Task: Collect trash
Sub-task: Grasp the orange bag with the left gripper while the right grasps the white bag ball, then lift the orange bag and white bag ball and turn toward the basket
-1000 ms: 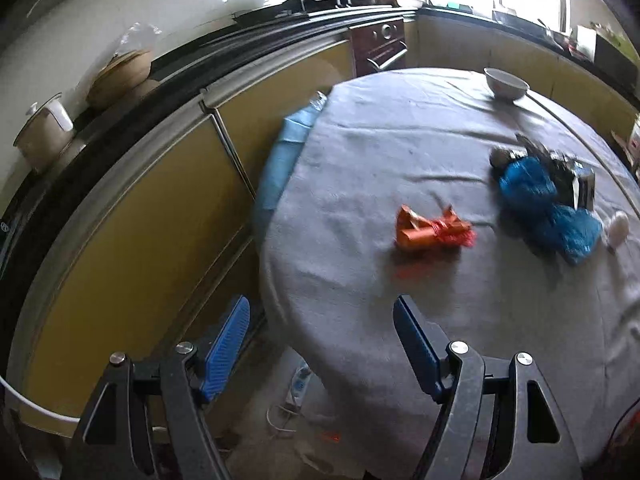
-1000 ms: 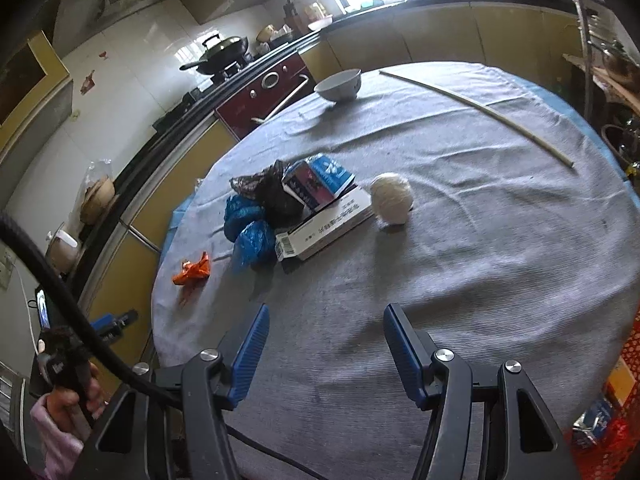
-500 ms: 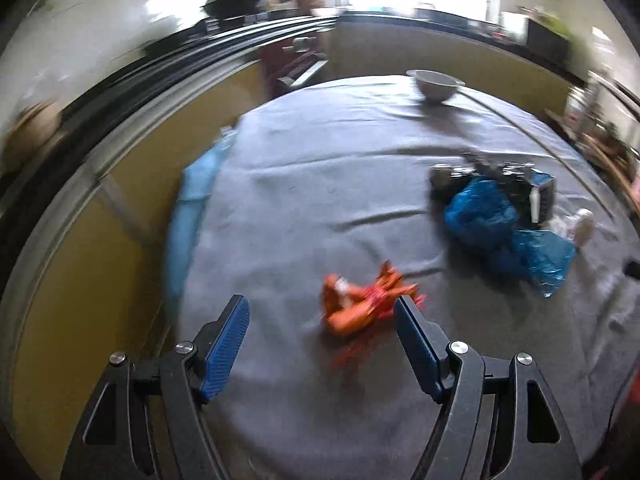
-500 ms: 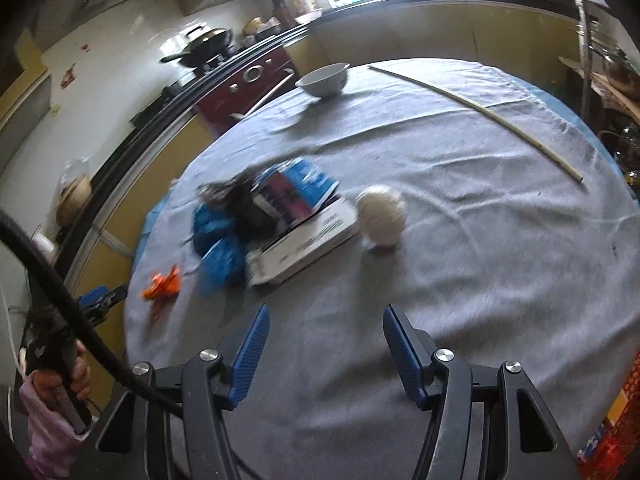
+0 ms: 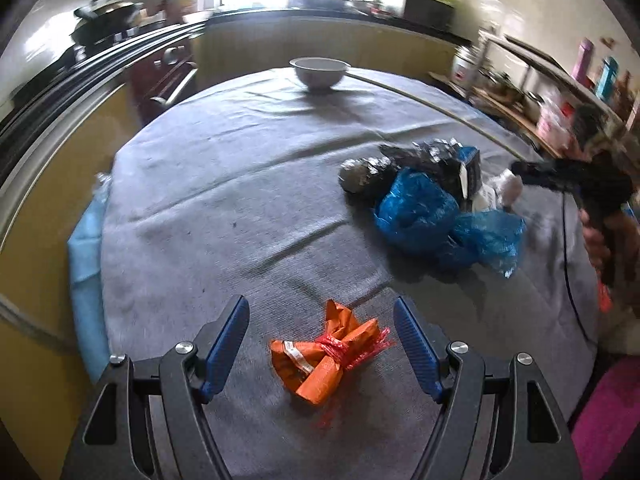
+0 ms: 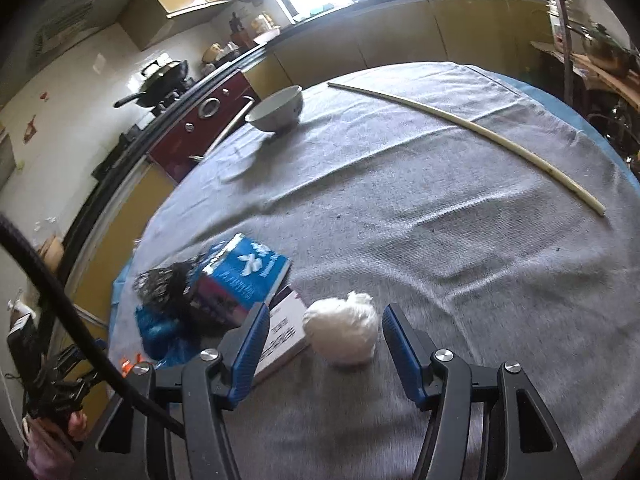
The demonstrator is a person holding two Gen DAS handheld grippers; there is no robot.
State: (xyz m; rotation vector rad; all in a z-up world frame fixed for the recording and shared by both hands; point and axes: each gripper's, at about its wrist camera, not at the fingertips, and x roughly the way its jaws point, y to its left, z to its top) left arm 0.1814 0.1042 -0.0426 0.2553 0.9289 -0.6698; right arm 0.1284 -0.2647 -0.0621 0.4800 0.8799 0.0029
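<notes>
Orange wrapper (image 5: pixel 326 354) lies between the open left tool (image 5: pixel 321 344).

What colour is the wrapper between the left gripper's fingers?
Orange wrapper, tied with red; clearest in the left wrist view.

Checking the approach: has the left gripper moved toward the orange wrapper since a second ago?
Yes. The left gripper has closed in; the orange wrapper now lies between its open jaws.
</notes>
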